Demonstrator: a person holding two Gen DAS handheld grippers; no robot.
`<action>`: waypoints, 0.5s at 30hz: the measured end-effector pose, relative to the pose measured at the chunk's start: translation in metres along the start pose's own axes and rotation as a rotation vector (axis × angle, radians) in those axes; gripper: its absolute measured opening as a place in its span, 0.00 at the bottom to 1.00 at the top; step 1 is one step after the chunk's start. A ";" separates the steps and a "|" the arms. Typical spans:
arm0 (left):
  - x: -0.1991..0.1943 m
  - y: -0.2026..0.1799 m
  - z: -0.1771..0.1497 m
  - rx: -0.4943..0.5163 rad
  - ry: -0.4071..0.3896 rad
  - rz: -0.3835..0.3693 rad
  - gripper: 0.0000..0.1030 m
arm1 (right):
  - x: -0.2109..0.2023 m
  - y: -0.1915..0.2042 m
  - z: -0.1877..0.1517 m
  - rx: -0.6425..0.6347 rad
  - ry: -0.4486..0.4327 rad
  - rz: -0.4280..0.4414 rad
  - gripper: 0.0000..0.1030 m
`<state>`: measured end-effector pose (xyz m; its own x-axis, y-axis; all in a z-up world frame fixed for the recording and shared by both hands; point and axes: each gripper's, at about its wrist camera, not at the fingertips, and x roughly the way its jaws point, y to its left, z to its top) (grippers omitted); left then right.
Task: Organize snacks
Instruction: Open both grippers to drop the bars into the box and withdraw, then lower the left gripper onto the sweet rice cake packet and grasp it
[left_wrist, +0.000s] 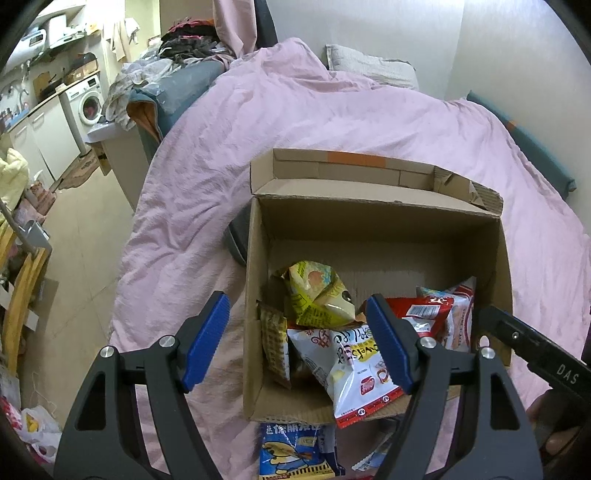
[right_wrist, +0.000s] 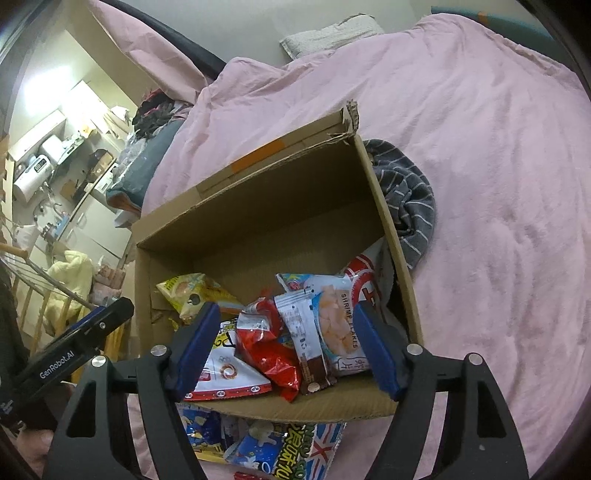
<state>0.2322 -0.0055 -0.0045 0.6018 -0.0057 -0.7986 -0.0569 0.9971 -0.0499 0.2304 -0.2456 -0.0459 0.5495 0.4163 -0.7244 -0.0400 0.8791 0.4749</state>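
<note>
An open cardboard box (left_wrist: 369, 206) (right_wrist: 258, 192) sits on a pink duvet (left_wrist: 332, 110) (right_wrist: 498, 184). Inside lie several snack packets: a yellow one (left_wrist: 317, 291) (right_wrist: 188, 291), a white one (left_wrist: 354, 369) (right_wrist: 225, 373), a red one (right_wrist: 266, 343) and a shrimp flakes pack (right_wrist: 336, 317). My left gripper (left_wrist: 297, 341) hangs open above the box's left wall, holding nothing. My right gripper (right_wrist: 286, 347) stands open over the red and shrimp flakes packs, its pads apart from them. More packets, a blue one (left_wrist: 291, 450) (right_wrist: 258, 443) among them, lie on the duvet in front of the box.
A grey striped cloth (right_wrist: 410, 206) is bunched against the box's right wall. A pillow (left_wrist: 369, 62) lies at the head of the bed. Left of the bed are bare floor (left_wrist: 85, 229), a washing machine (left_wrist: 86, 103) and a clothes rack (right_wrist: 33, 295).
</note>
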 end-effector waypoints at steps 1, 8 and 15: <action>-0.001 0.001 0.000 -0.002 -0.004 0.002 0.71 | -0.002 0.001 0.000 0.003 -0.002 0.004 0.74; -0.023 0.009 -0.009 -0.006 -0.058 -0.045 0.71 | -0.025 0.008 -0.003 -0.007 -0.040 0.029 0.75; -0.050 0.018 -0.016 0.000 -0.105 -0.048 0.83 | -0.053 0.010 -0.016 0.002 -0.058 0.046 0.85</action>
<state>0.1889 0.0115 0.0247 0.6841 -0.0457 -0.7280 -0.0258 0.9959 -0.0867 0.1871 -0.2551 -0.0107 0.5947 0.4419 -0.6716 -0.0649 0.8591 0.5078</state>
